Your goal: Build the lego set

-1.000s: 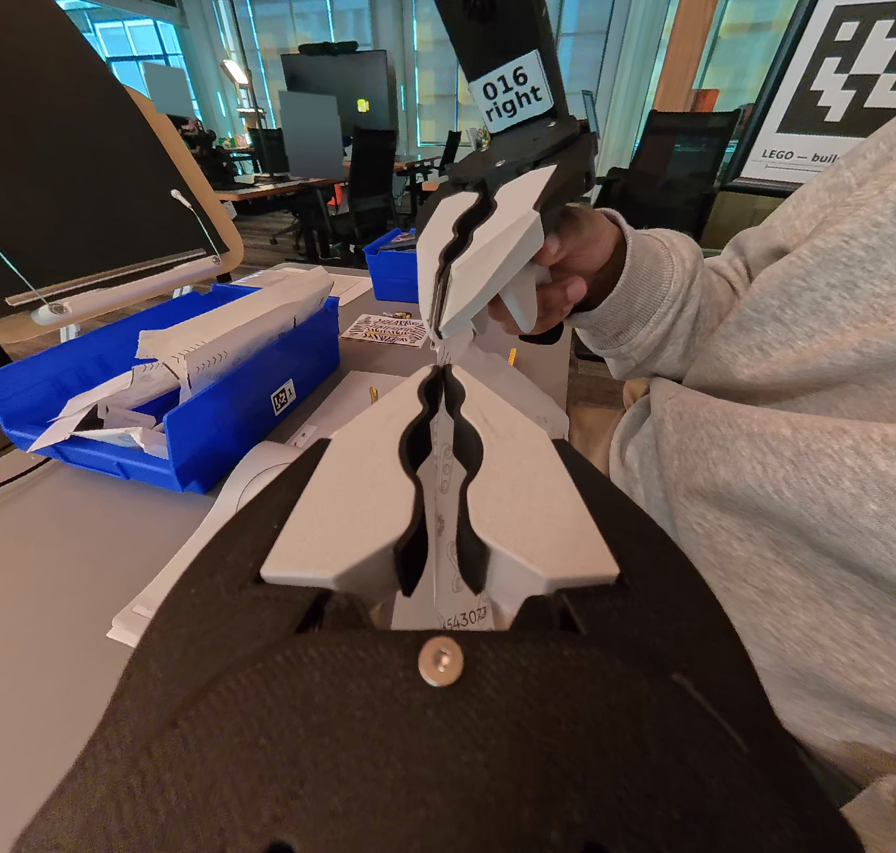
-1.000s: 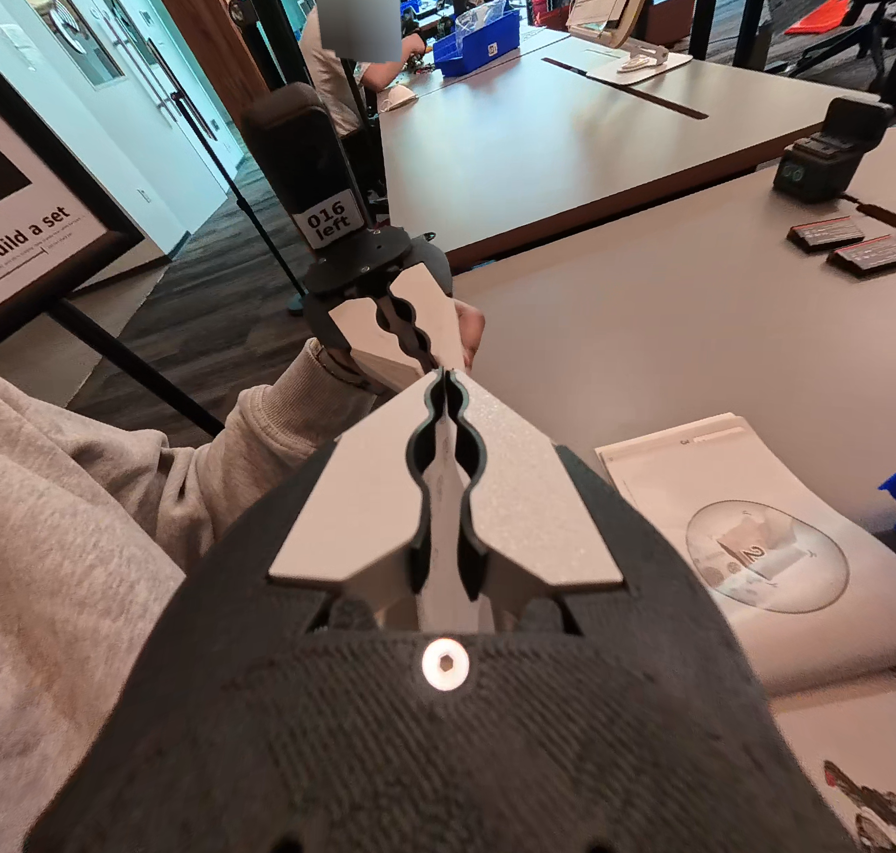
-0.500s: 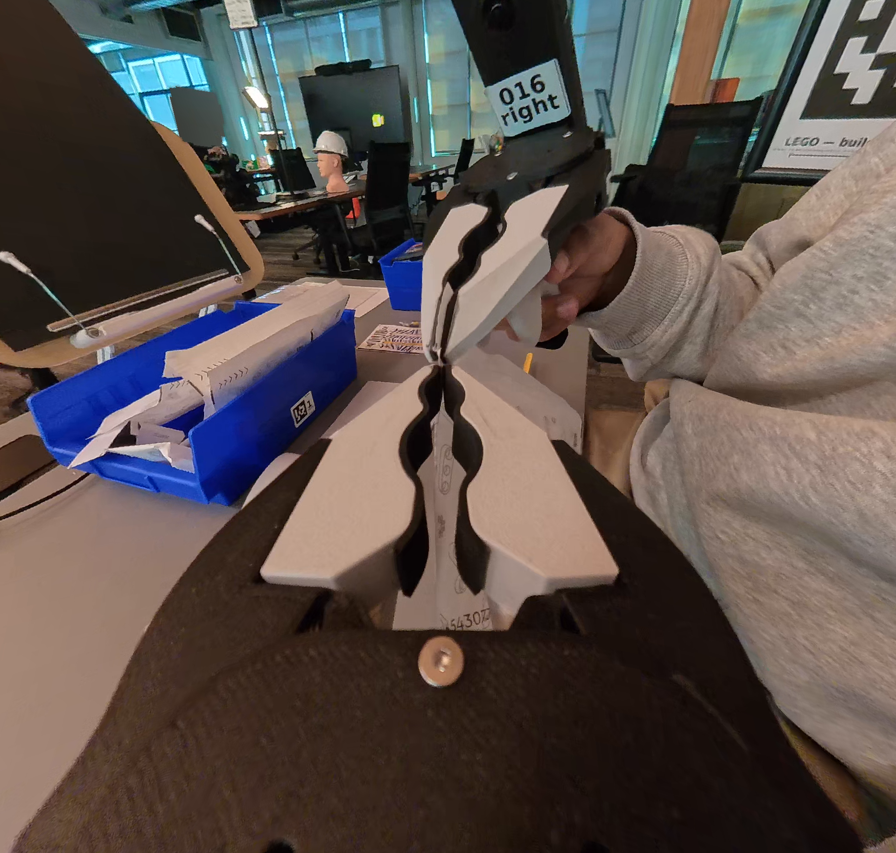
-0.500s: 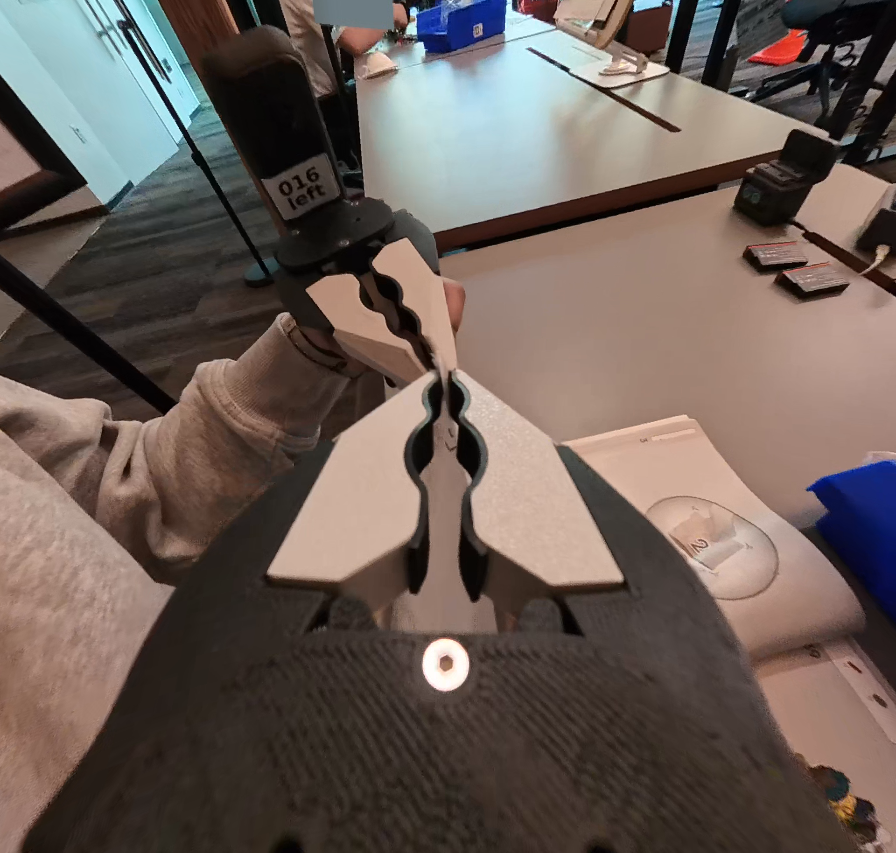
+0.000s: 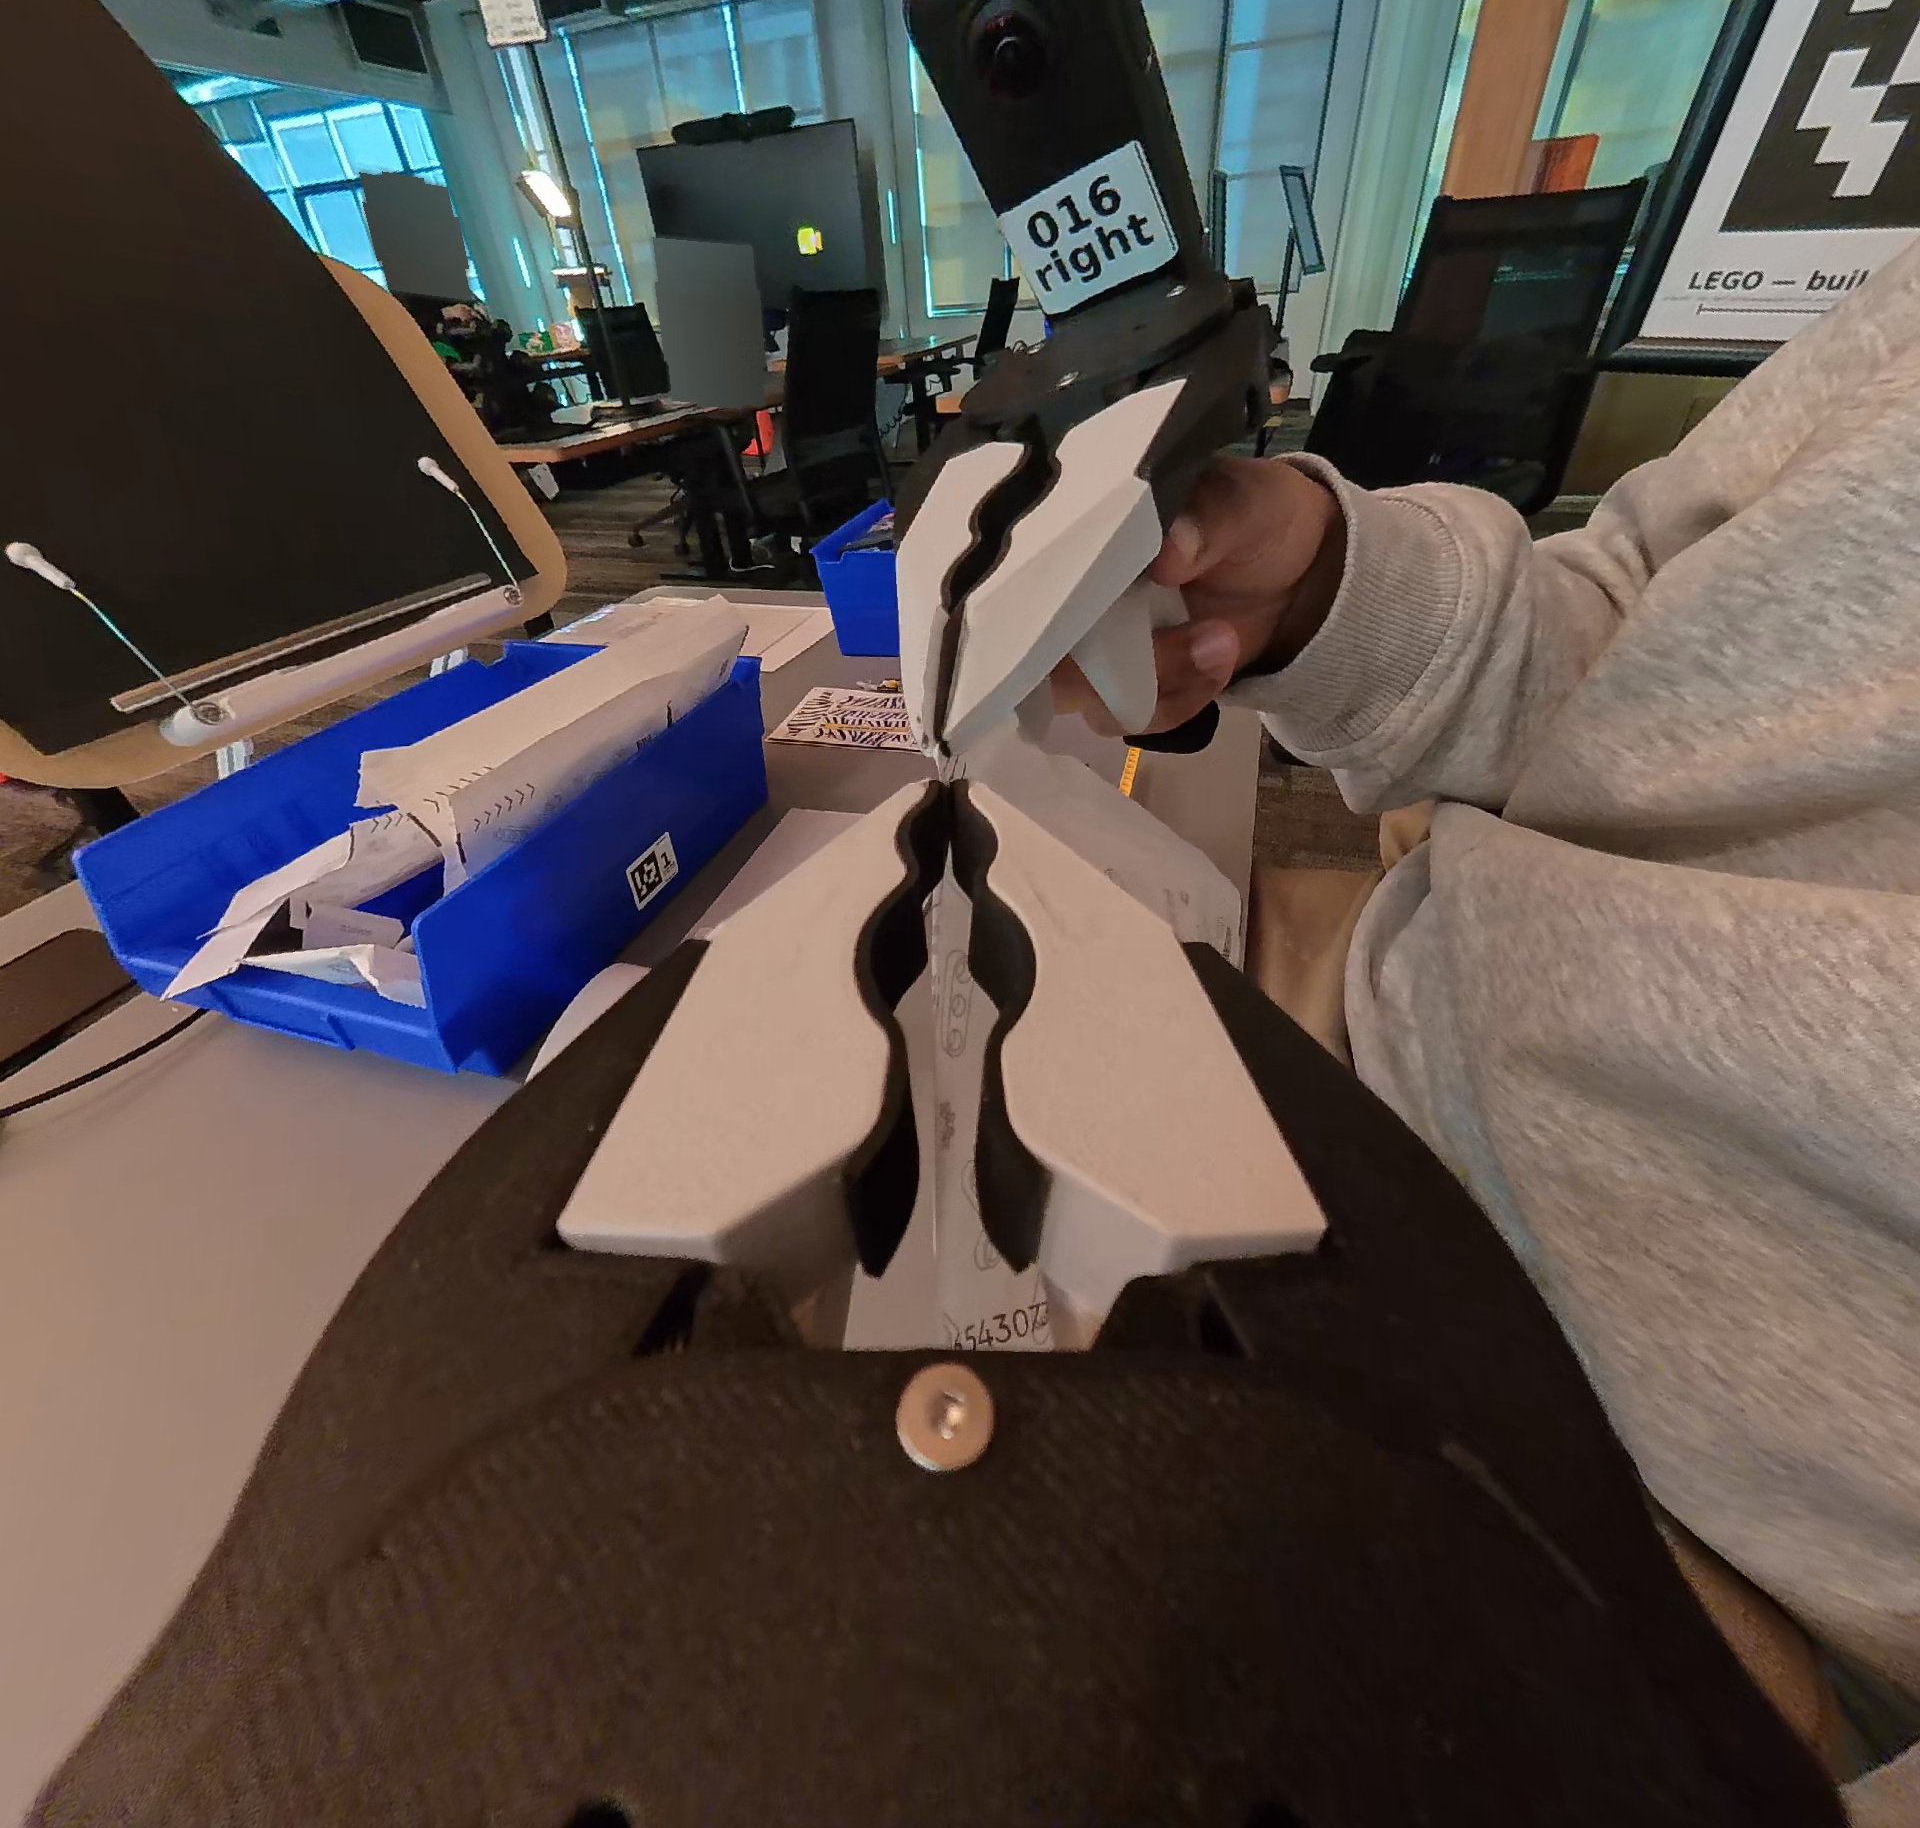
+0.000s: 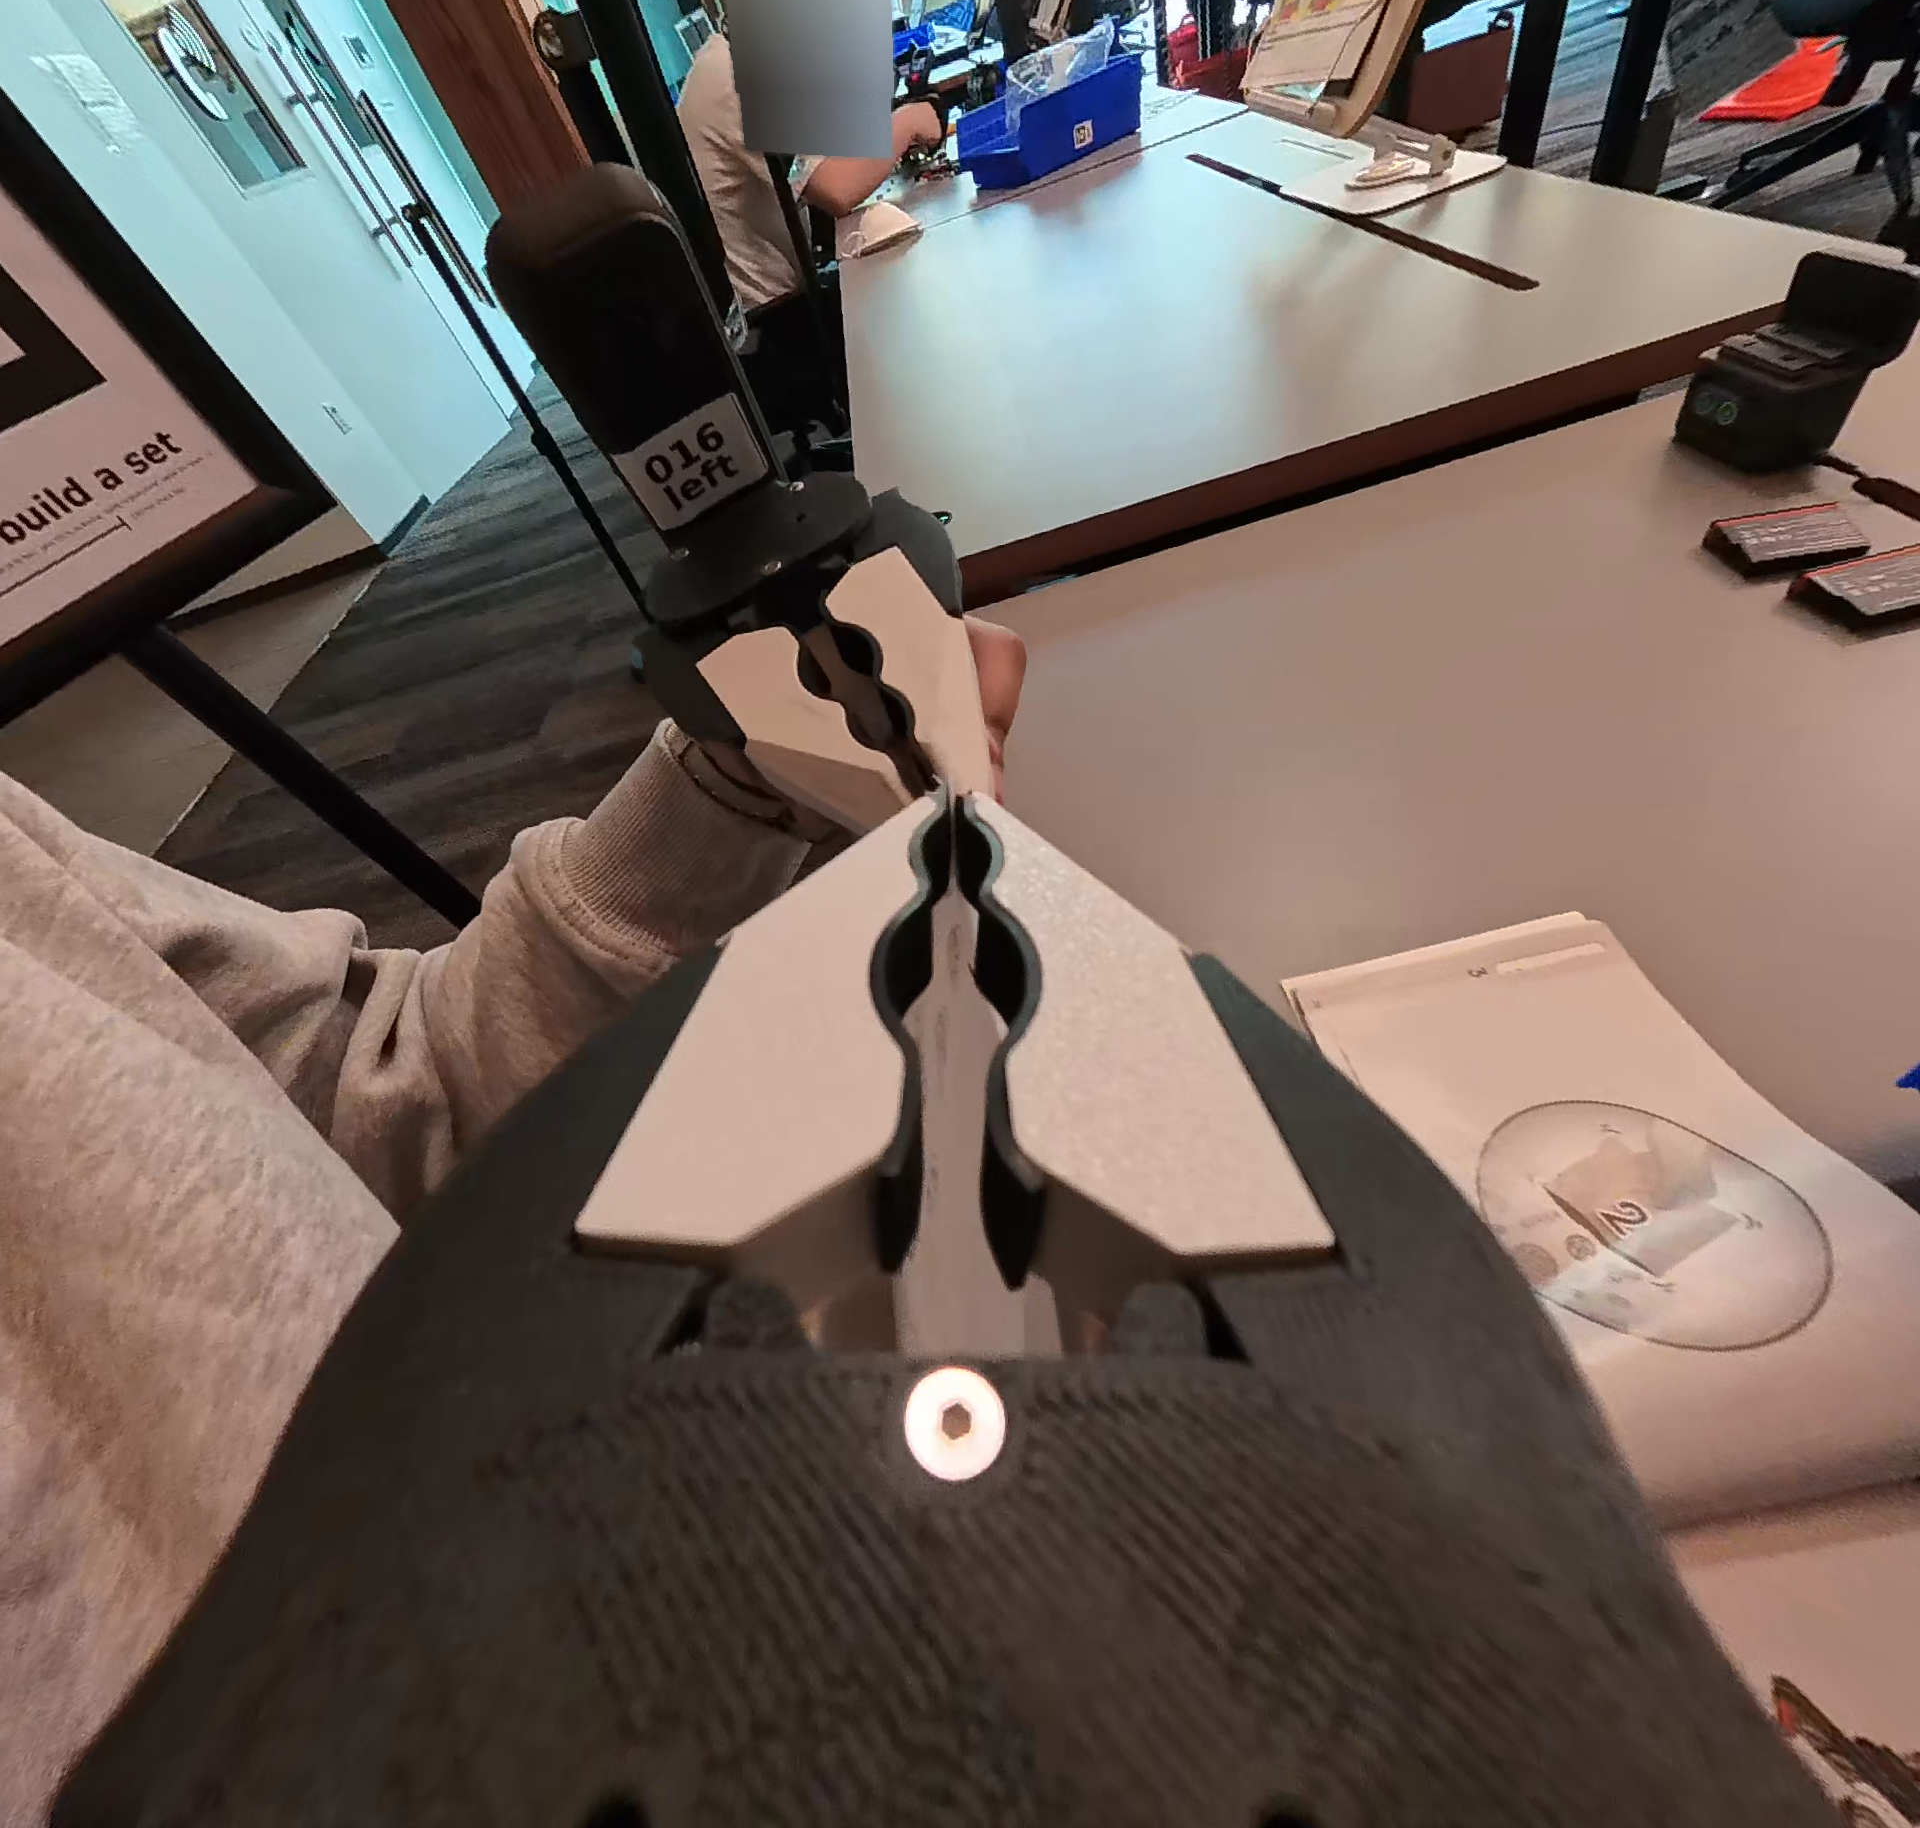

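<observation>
White printed paper parts bag (image 5: 951, 1030) was pinched between closed left gripper (image 5: 945, 791) and closed right gripper (image 5: 935, 734), tips nearly touching, above grey table (image 5: 156, 1207). Judged step: tearing. Grippers best pulled apart steadily, grips kept tight.
</observation>
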Demonstrator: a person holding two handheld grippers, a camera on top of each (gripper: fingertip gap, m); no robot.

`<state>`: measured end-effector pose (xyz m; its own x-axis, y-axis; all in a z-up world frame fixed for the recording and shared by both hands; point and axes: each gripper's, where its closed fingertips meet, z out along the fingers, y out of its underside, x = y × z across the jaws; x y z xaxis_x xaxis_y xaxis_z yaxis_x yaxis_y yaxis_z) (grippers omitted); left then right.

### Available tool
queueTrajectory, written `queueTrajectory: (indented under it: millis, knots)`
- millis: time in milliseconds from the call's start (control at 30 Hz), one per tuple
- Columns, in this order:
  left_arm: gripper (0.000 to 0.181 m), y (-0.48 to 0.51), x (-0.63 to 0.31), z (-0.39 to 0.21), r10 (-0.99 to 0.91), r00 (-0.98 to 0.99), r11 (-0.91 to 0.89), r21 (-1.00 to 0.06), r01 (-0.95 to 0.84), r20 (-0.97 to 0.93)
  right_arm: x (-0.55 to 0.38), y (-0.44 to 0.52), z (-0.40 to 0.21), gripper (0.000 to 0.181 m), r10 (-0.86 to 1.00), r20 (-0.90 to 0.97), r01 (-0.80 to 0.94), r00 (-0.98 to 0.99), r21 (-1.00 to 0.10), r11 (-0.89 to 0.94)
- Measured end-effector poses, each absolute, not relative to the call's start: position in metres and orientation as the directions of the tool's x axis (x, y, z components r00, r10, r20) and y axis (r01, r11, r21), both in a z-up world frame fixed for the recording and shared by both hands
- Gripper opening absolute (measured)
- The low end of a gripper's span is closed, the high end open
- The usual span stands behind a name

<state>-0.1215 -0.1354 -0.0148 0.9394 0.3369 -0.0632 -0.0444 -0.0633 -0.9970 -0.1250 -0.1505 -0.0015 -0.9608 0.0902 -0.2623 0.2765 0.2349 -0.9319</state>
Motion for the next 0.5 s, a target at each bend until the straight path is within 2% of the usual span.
queueTrajectory:
  millis: [300, 500]
  knots:
    - [0.000, -0.135, -0.124, -0.013, 0.374, 0.921, -0.097, -0.992, -0.079, -0.110, -0.131, -0.152, 0.001, 0.000, 0.114, -0.317, 0.333, -0.942, -0.924, 0.186]
    - [0.000, -0.138, -0.131, -0.018, 0.419, 0.895, -0.151, -0.984, -0.098, -0.153, -0.139, -0.154, -0.004, 0.000, 0.108, -0.470, 0.482, -0.876, -0.866, 0.133]
